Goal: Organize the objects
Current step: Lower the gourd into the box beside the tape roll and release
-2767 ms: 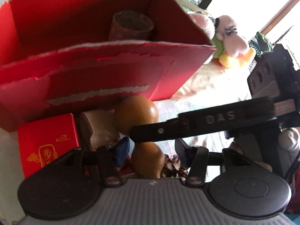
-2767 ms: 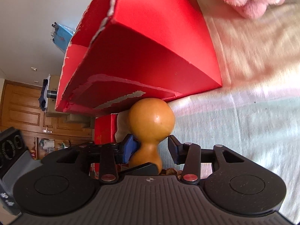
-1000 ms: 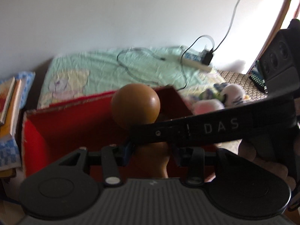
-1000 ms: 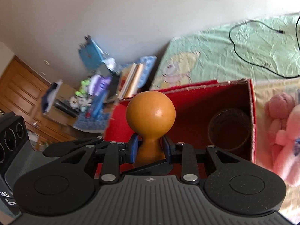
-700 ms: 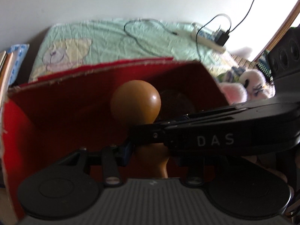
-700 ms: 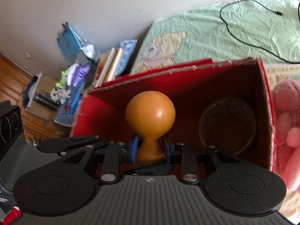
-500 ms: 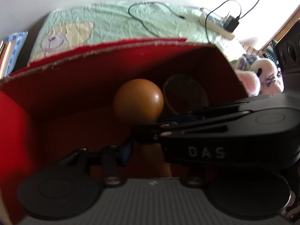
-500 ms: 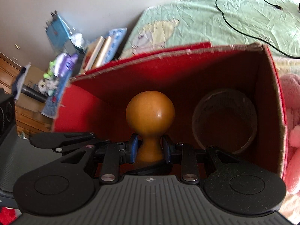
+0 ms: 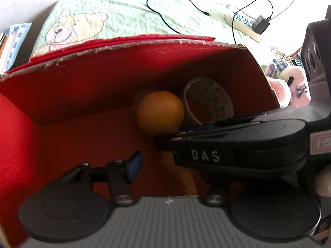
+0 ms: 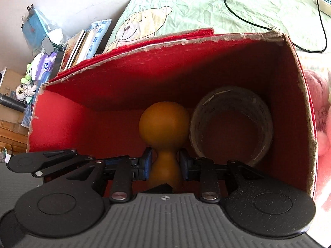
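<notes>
A tan wooden gourd [image 10: 164, 122] hangs low inside the red cardboard box [image 10: 186, 72], right beside a brown tape roll [image 10: 231, 124]. My right gripper [image 10: 165, 163] is shut on the gourd's narrow neck, blue pads on both sides. In the left wrist view the gourd [image 9: 160, 111] and the tape roll [image 9: 206, 103] sit deep in the box [image 9: 124, 47]. The right gripper [image 9: 165, 140] crosses in front. My left gripper [image 9: 171, 171] is open. Its blue pad [image 9: 134, 166] stands clear of the gourd's base, and its other finger is mostly hidden.
The box stands on a green bear-print sheet [image 10: 206, 6] with a black cable [image 9: 175, 2] and a power strip [image 9: 244, 22] behind it. Pink plush toys [image 9: 289, 86] lie right of the box. Books and clutter [image 10: 78, 43] are stacked to its left.
The gourd has gone from above the box rim down into it, ending next to the tape roll. The left gripper has opened and let go; the right still holds the neck.
</notes>
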The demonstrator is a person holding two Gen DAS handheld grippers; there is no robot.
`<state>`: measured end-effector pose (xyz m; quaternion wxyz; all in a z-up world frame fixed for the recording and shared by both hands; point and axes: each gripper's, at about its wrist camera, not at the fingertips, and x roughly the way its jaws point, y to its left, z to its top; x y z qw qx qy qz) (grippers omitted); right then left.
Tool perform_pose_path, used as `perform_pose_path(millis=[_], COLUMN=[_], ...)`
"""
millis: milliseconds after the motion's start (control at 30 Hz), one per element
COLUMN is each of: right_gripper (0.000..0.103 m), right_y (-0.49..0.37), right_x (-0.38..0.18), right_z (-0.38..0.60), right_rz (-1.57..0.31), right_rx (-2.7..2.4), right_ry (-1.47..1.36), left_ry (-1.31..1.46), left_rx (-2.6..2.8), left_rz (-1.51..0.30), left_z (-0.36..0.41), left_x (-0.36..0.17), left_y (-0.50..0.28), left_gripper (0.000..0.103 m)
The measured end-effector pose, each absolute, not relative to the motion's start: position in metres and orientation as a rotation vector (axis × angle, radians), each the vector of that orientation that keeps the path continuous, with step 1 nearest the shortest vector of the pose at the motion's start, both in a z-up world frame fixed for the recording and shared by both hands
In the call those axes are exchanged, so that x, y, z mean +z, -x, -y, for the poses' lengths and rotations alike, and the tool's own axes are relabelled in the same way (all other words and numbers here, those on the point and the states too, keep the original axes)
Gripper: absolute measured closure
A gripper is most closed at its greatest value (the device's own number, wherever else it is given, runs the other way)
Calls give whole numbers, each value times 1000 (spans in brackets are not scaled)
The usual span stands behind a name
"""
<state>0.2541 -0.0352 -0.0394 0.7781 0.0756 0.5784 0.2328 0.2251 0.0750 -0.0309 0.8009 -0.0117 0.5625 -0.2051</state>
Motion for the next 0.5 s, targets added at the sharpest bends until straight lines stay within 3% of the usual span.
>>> perform_pose_path(millis=[500], right_gripper=[73], right_y=[-254], right_x=[-36], right_z=[37], right_rz=[-1215], right_rx=[471], right_ry=[-180], left_ry=[29], left_rx=[-402], left_rz=[-1223], left_z=[-75], left_x=[-35], left_y=[-228], left_gripper=[38])
